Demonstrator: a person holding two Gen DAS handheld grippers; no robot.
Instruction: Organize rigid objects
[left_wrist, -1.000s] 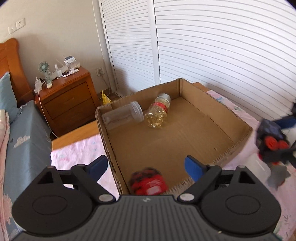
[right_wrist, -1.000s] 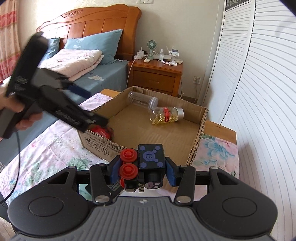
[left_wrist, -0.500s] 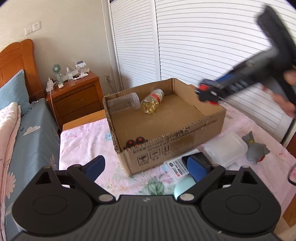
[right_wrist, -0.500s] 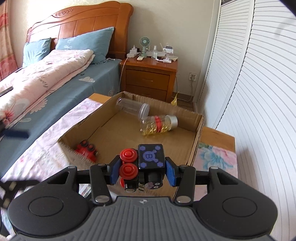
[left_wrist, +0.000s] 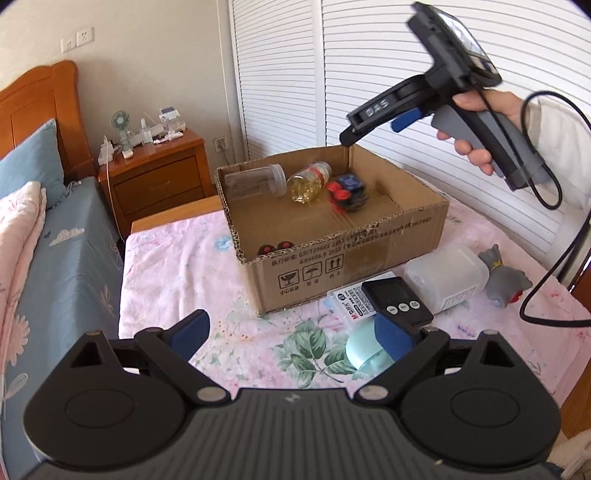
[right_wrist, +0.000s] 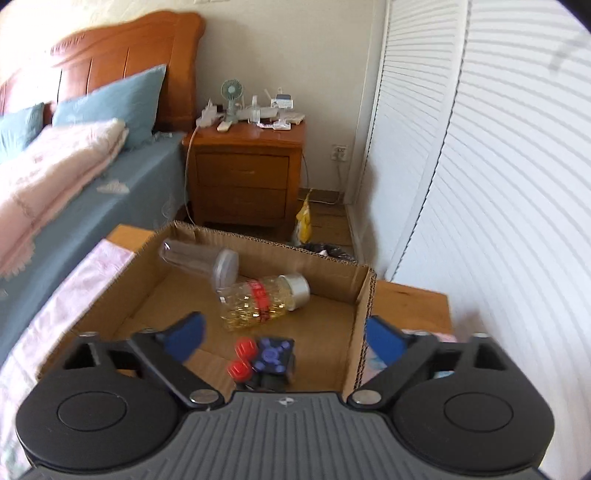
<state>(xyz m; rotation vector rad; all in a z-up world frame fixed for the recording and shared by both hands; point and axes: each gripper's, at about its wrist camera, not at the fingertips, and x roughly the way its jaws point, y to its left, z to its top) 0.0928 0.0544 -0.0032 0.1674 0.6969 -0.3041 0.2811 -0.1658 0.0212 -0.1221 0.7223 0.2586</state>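
An open cardboard box stands on the flowered sheet. In it lie a clear jar, a bottle of yellow capsules, a small red toy in the near corner, and a dark blue toy with red wheels, blurred. My right gripper hangs over the box. Its jaws are opening and touch nothing, and the dark toy lies loose on the box floor below them, beside the bottle and jar. My left gripper stands open over the sheet in front of the box, holding nothing.
Right of the box front lie a black timer, a white printed pack, a mint object, a translucent container and a grey toy. A hand and cable are at right. A nightstand stands behind.
My right gripper moved over the box, opened and let the dark toy drop inside. My left gripper drew back from the box, leaving the red toy in it.
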